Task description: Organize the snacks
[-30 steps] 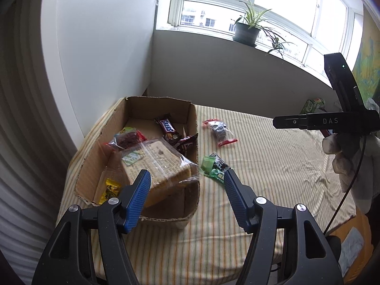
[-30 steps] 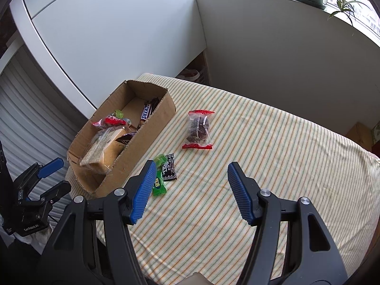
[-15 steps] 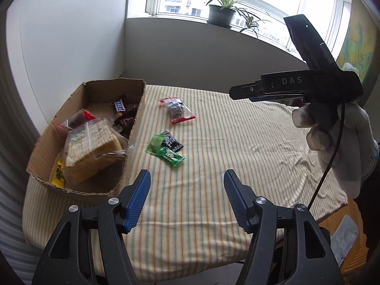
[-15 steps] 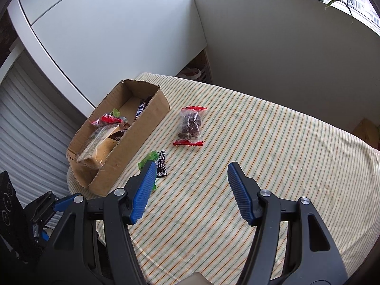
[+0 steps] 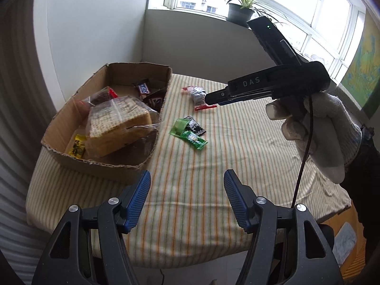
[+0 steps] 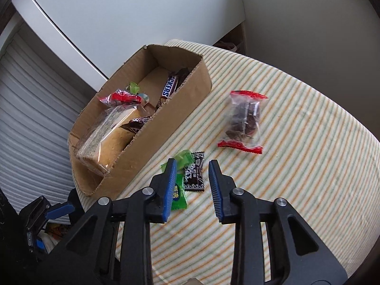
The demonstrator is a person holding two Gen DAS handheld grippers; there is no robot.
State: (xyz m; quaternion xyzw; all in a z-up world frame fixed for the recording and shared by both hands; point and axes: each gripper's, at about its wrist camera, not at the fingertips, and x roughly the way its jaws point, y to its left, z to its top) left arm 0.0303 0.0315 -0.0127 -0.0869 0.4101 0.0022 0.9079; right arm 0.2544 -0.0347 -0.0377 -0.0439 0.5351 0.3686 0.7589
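Observation:
A cardboard box [image 5: 111, 163] [image 6: 190, 99] stands at the table's left and holds wrapped bread [image 5: 118, 123], Snickers bars [image 6: 169, 86] and small packets. On the striped cloth lie a clear red-ended snack bag [image 6: 244, 118] [image 5: 198, 95], a black candy packet [image 6: 196, 175] [image 5: 196, 125] and green candy packets [image 6: 178, 192] [image 5: 193, 139]. My right gripper [image 6: 192, 180] is open, partly narrowed, low over the black and green packets, holding nothing. It shows from the side in the left wrist view [image 5: 213, 96]. My left gripper [image 5: 186, 190] is open and empty above the table's near edge.
White walls stand behind the box. A potted plant [image 5: 239, 7] sits on the windowsill. The striped table [image 5: 237, 166] drops off on the near and right sides. A gloved hand [image 5: 318, 128] holds the right gripper.
My right gripper has dropped toward the black and green packets and its jaws have narrowed. My left gripper has shifted back left and nearer the box, still open.

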